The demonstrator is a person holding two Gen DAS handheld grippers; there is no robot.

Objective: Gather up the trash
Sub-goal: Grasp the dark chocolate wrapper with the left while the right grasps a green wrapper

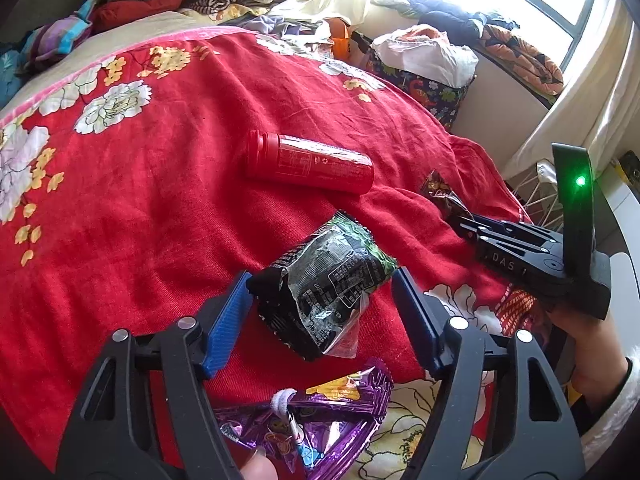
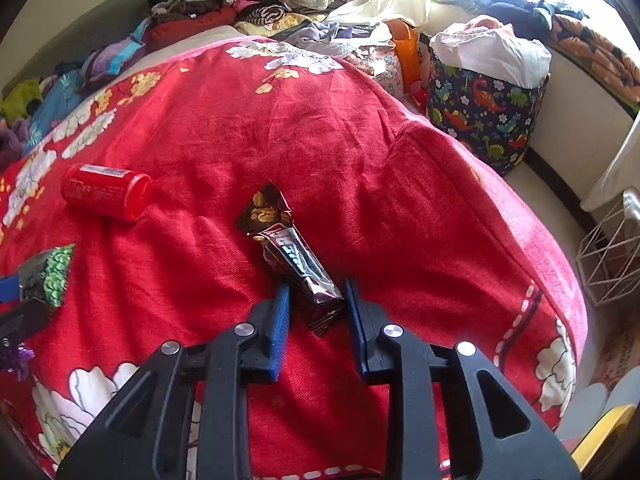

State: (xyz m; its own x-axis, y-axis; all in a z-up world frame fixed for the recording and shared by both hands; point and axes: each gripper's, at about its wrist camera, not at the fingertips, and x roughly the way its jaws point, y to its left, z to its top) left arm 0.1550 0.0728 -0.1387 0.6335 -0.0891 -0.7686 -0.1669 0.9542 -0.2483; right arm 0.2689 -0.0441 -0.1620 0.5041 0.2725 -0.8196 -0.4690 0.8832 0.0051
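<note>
Four pieces of trash lay on the bed (image 1: 160, 184), none yet lifted or binned, so by this evidence collection had barely begun.

The left gripper (image 1: 322, 308) had its jaws spread around a crumpled black snack bag (image 1: 324, 284); the blue pad at 9 o'clock met the bag's edge, while the pad at 3 o'clock stood just clear, so no firm pinch was formed. The right gripper (image 2: 318, 312) had its jaws drawn close around the near end of a brown chocolate wrapper (image 2: 288, 252); whether the pads pressed on it could not be told. A red bottle (image 1: 308, 162) lay on its side untouched, toward 12 o'clock of the black bag. A purple foil wrapper (image 1: 316, 416) lay at 6 o'clock, under the left gripper.

The left wrist view alone showed the purple wrapper whole, a fingertip (image 1: 258, 468) at the bottom edge, and the right gripper from outside with the hand (image 1: 576, 332) holding it. The right wrist view alone showed the chocolate wrapper at full length, a dinosaur-print bag (image 2: 484, 112) at 2 o'clock, and more of a white wire basket (image 2: 608, 256) at 3 o'clock, possibly the bin.
</note>
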